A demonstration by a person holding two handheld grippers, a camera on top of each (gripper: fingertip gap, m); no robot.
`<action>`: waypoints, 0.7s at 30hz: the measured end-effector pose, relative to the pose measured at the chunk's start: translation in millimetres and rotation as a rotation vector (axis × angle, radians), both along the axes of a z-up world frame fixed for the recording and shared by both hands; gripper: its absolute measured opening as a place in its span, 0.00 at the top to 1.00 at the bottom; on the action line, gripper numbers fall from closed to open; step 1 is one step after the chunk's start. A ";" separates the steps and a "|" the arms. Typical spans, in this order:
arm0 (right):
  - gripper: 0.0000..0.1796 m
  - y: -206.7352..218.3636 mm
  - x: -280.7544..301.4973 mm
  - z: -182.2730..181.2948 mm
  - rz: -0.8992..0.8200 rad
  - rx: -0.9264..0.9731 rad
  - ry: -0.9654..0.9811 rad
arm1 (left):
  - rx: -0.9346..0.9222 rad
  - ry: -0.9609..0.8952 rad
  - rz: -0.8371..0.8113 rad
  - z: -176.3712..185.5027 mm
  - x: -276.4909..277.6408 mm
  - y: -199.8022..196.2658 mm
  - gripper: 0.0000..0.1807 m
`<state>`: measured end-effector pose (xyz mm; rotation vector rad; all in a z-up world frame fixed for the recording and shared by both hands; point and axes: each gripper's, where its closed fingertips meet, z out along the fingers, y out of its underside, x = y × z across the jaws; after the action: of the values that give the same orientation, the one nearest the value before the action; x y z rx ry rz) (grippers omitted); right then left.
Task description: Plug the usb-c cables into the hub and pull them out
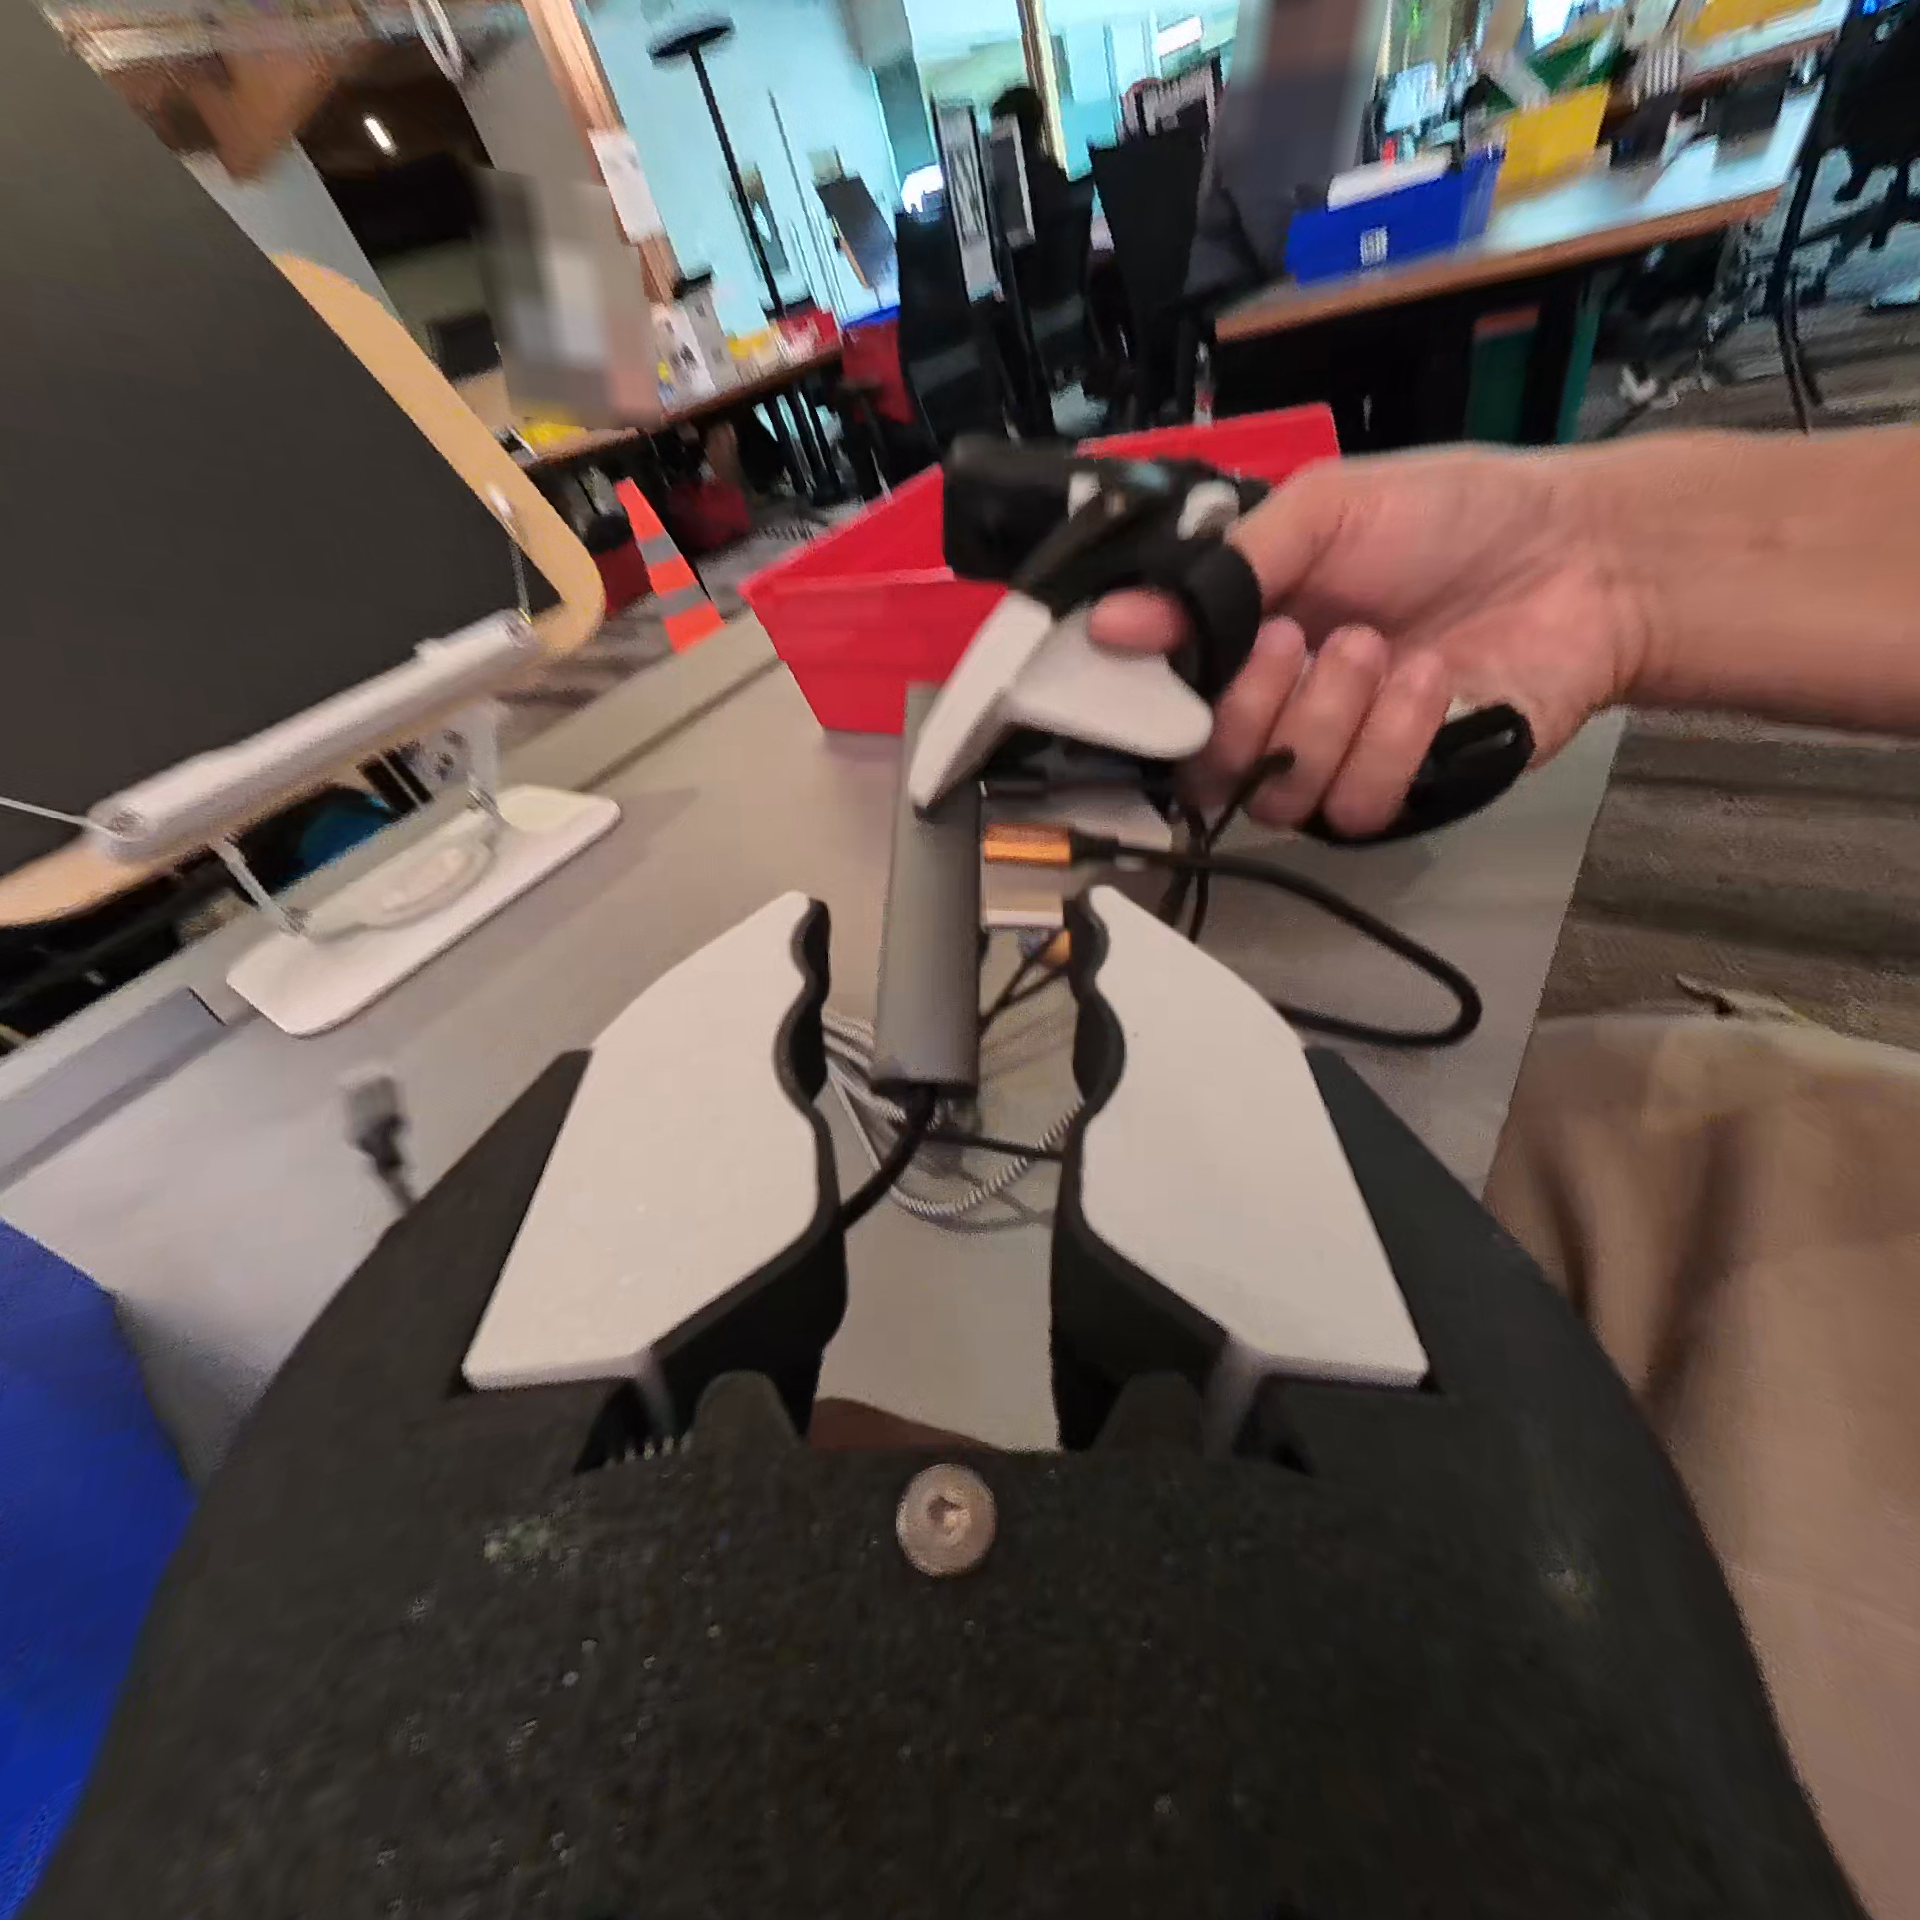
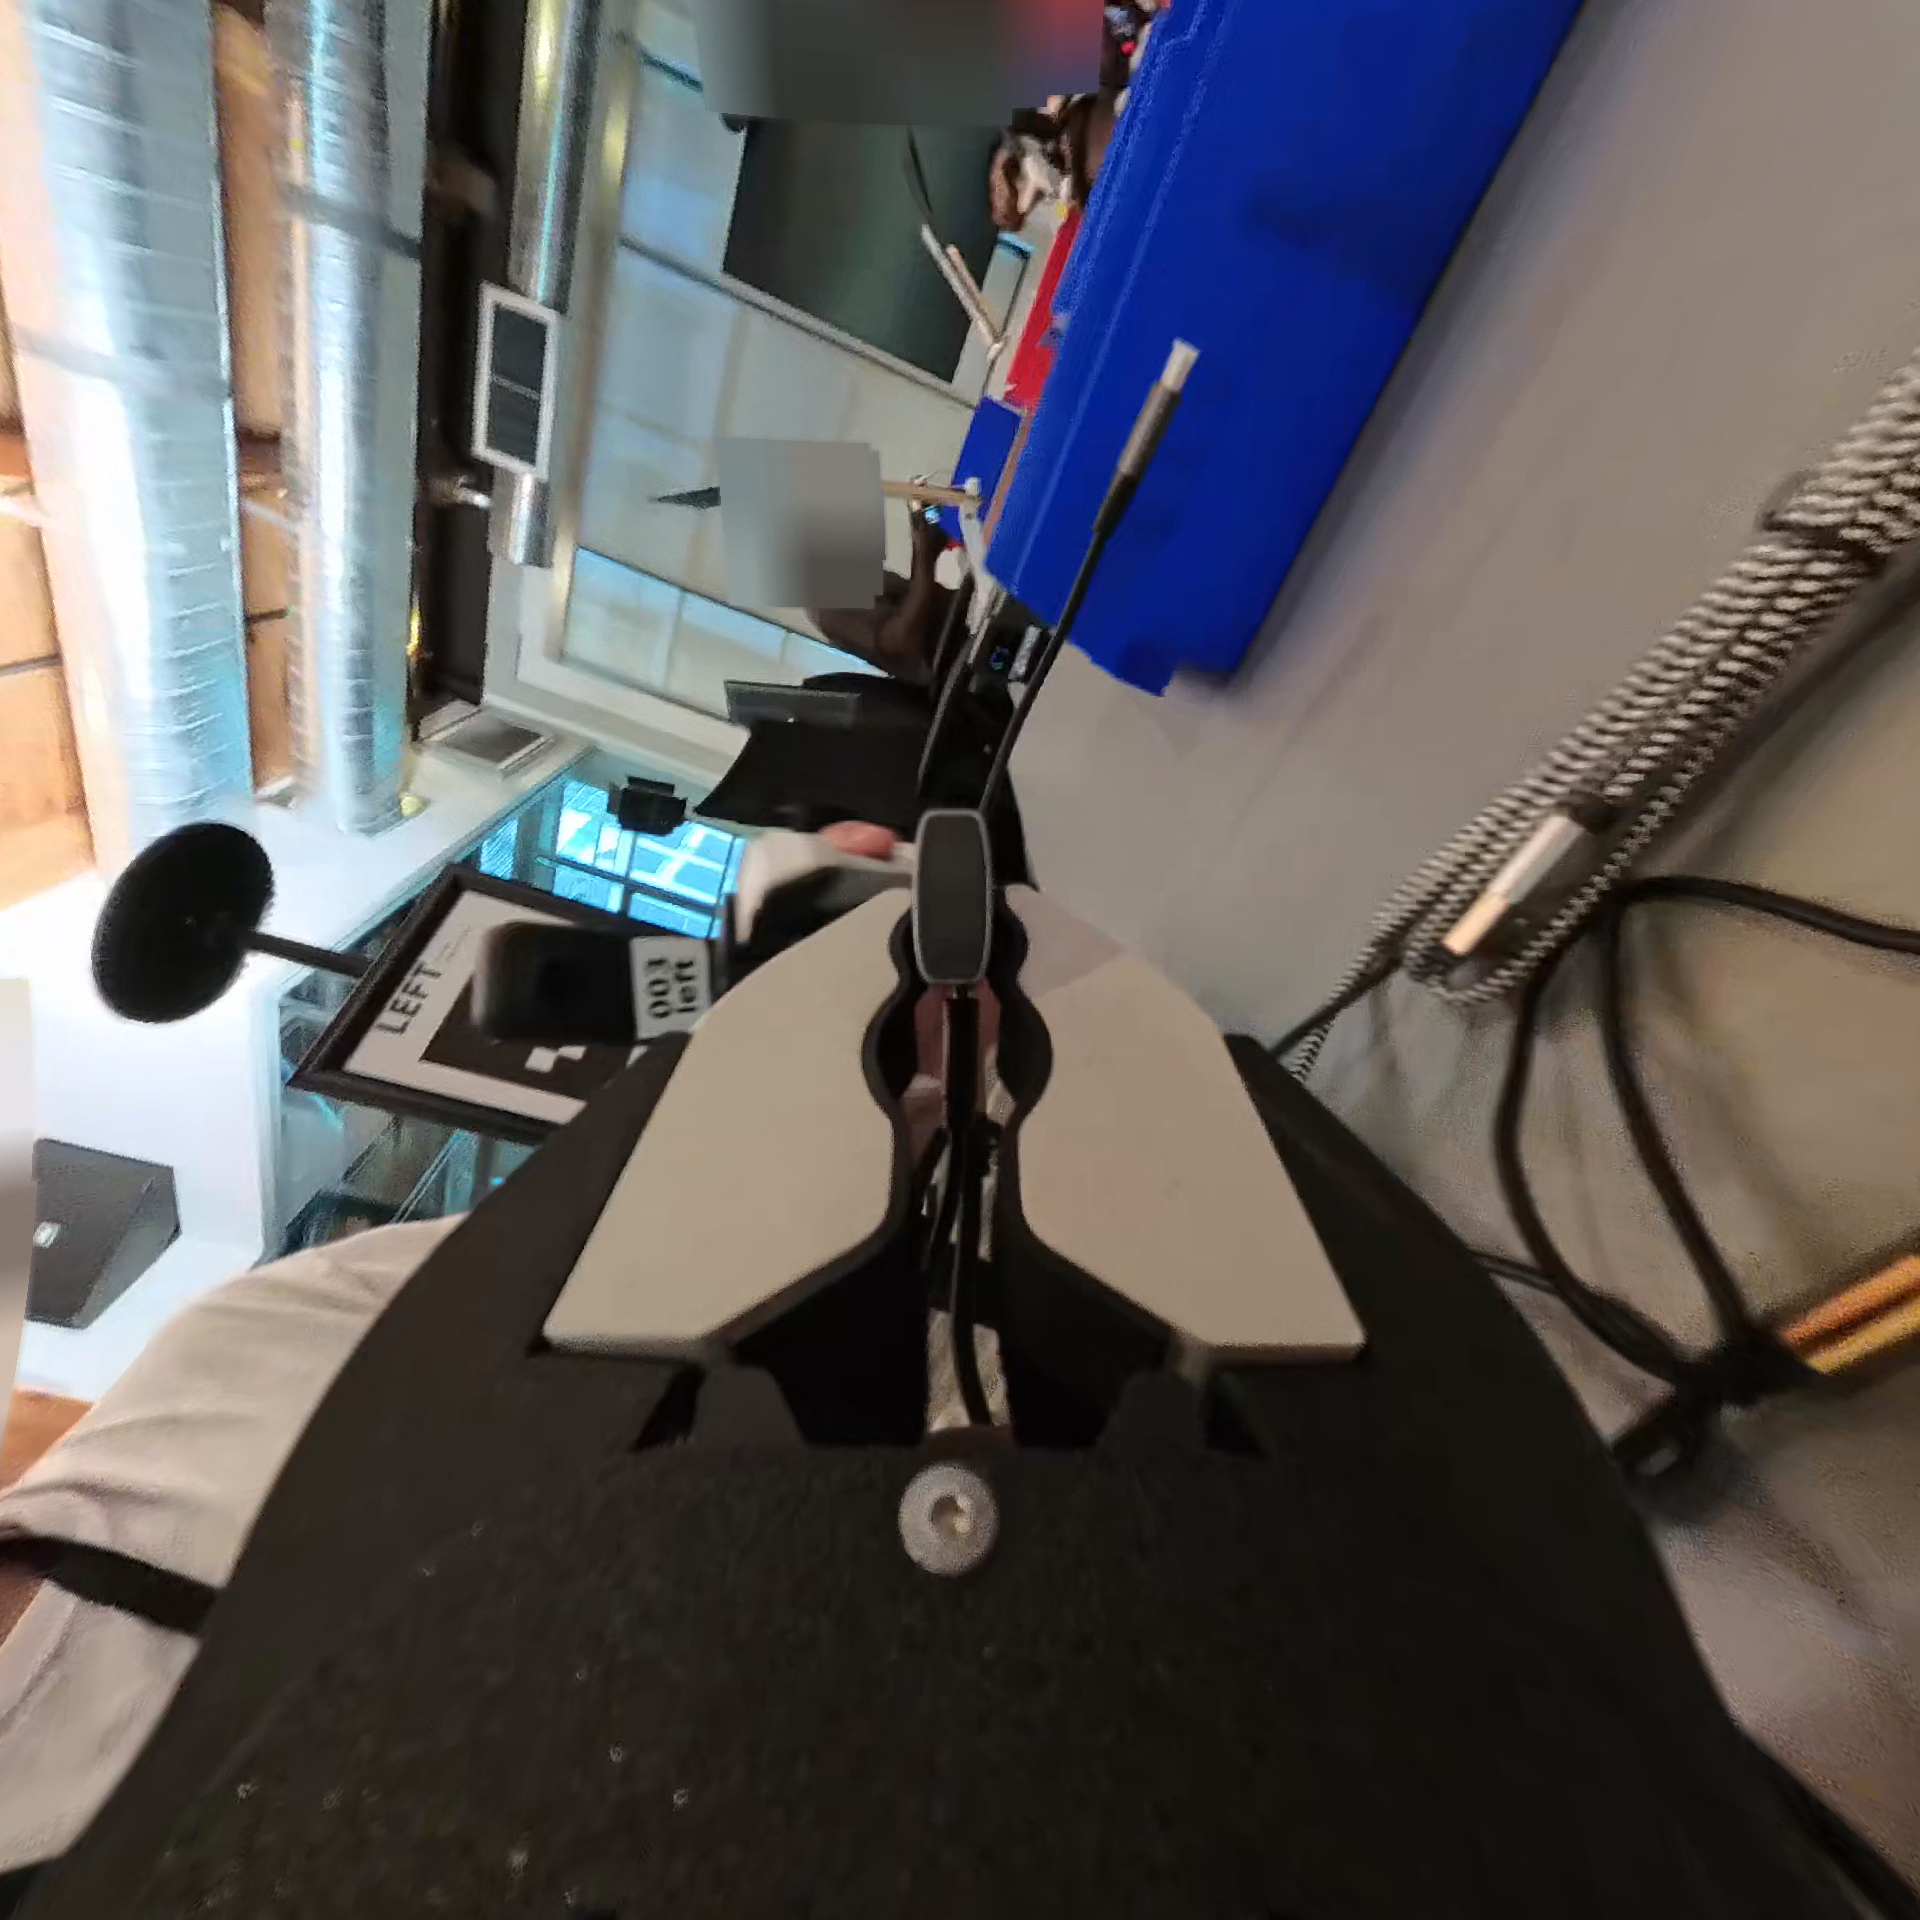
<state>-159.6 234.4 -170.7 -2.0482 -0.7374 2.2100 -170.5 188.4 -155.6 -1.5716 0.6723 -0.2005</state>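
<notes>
our left gripper [image 1: 951, 925] is open, its 2 fingers either side of the hub [image 1: 928, 914] without touching it. the hub, a slim dark grey bar, is raised at its far end, where the right gripper [image 1: 961, 758] pinches it; its near end sits low by a tangle of cables [image 1: 935, 1164] on the grey worktop [image 1: 665, 956]. an orange plug [image 1: 1023, 844] sits just right of the hub; we cannot tell if it is seated in it.

in the right wrist view our right gripper [image 2: 948, 940] is closed on the hub's [image 2: 949, 899] end. a thin black cable [image 2: 1049, 644] stands past it, its metal plug [image 2: 1153, 400] free in the air. a braided cable [image 2: 1662, 707] and black loops [image 2: 1621, 1122] lie on the worktop to the right. a blue bin [image 2: 1247, 312] is far, and a red bin [image 1: 883, 613] sits beyond the hub.
</notes>
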 end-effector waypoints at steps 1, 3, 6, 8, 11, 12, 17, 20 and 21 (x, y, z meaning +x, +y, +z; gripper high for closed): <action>0.94 -2.3 -0.7 2.2 0.009 0.008 0.004 | -0.035 0.014 0.000 -8.7 -0.4 2.1 0.76; 0.95 -4.8 -1.2 -0.2 0.022 0.040 -0.018 | -0.059 0.056 0.013 -16.9 -3.0 4.9 0.82; 0.94 -15.3 -1.4 0.2 0.090 -0.025 0.010 | -0.062 0.036 -0.017 -16.9 -0.9 3.7 0.87; 0.95 -11.4 -3.9 -3.5 0.062 -0.066 0.014 | -0.094 0.041 -0.010 -22.2 -1.6 5.0 0.88; 0.94 -11.4 -5.3 -3.0 0.064 -0.102 0.037 | -0.163 0.128 0.041 -39.8 -7.0 9.8 0.84; 0.94 -12.8 -5.5 -2.7 0.069 -0.092 0.034 | -0.192 0.159 0.069 -48.4 -10.6 12.3 0.81; 0.95 -13.3 -4.0 4.6 0.070 -0.054 0.039 | -0.154 0.141 0.028 -40.3 -3.5 10.0 0.87; 0.95 -10.0 -4.9 -3.6 0.043 0.001 -0.025 | -0.122 0.096 0.015 -36.6 -2.1 8.9 0.87; 0.95 -10.4 -4.6 -4.1 0.047 -0.008 -0.021 | -0.102 0.091 0.009 -32.5 -1.1 7.9 0.88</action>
<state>-164.3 224.0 -174.8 -2.0826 -0.7881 2.2230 -171.6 196.3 -188.2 -1.6896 0.7358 -0.1597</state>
